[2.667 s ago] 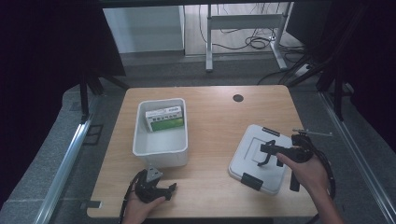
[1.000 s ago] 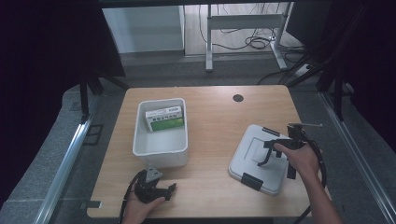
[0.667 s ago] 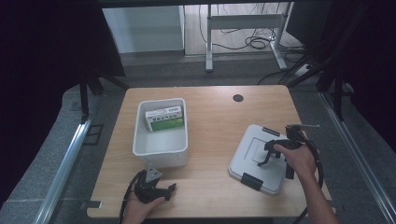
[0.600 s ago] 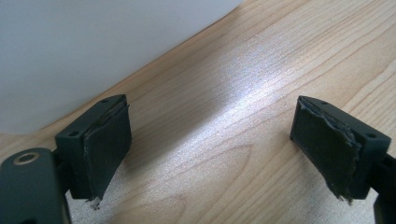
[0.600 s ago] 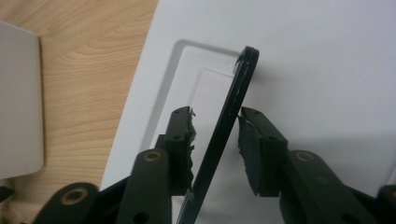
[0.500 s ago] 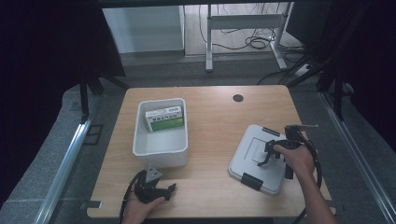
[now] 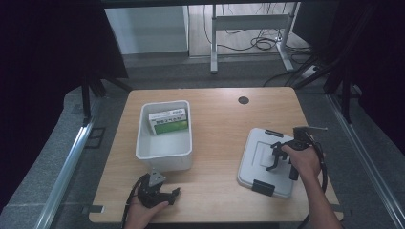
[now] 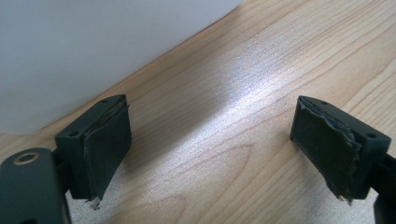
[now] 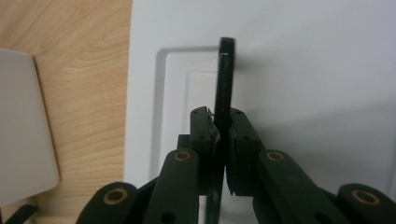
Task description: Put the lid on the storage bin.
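Since the earlier frames, the right gripper has shifted slightly onto the middle of the flat white rectangular plastic lid, and its jaws have just been closing; they are now clamping the thin black upright handle at the lid's centre, pads pressing on both faces of it. That lid is lying on the right half of the light wooden table, near the front edge, with a black clip showing at its near rim. On the left half, well apart from the lid, the white open plastic bin is standing with a green-and-white carton lying inside against its far wall. A small dark round disc is sitting near the table's far edge. Nothing is lying between lid and bin. The right hand is reaching in from the lower right, forearm angled toward the table centre. The left gripper is resting on the table just in front of the bin, jaws spread wide with bare wood between the pads, the left hand holding it low at the front edge.
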`<state>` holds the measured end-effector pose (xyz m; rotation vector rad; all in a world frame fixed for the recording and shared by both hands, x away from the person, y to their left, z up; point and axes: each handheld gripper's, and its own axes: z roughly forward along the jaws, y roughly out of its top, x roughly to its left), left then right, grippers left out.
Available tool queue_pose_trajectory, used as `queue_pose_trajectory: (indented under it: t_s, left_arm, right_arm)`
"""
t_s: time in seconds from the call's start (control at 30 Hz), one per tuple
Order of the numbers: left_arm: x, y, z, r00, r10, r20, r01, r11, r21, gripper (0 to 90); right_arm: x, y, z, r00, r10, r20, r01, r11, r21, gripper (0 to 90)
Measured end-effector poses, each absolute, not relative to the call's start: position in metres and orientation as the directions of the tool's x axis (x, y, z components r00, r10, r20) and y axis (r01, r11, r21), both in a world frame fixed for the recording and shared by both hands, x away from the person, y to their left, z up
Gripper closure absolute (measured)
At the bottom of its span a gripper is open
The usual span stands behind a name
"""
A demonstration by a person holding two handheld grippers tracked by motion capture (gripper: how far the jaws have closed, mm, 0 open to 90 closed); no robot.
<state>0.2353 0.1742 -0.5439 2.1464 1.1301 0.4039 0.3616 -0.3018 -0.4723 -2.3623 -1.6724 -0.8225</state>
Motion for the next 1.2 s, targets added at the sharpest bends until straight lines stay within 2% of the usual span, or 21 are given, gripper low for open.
queue_pose_trajectory:
  t_s: [0.6, 1.2]
  left_arm:
    - [0.235, 0.174, -0.544, 0.578, 0.815, -0.035, 0.608, -0.401, 0.685, 12.4]
    - [0.235, 0.174, -0.544, 0.578, 0.815, -0.035, 0.608, -0.402, 0.684, 12.4]
  right_arm:
    - [0.353, -0.306, -0.436, 0.167, 0.833, 0.528, 0.893, -0.355, 0.276, 83.8]
    - [0.353, -0.285, -0.410, 0.079, 0.835, 0.545, 0.902, -0.293, 0.318, 83.8]
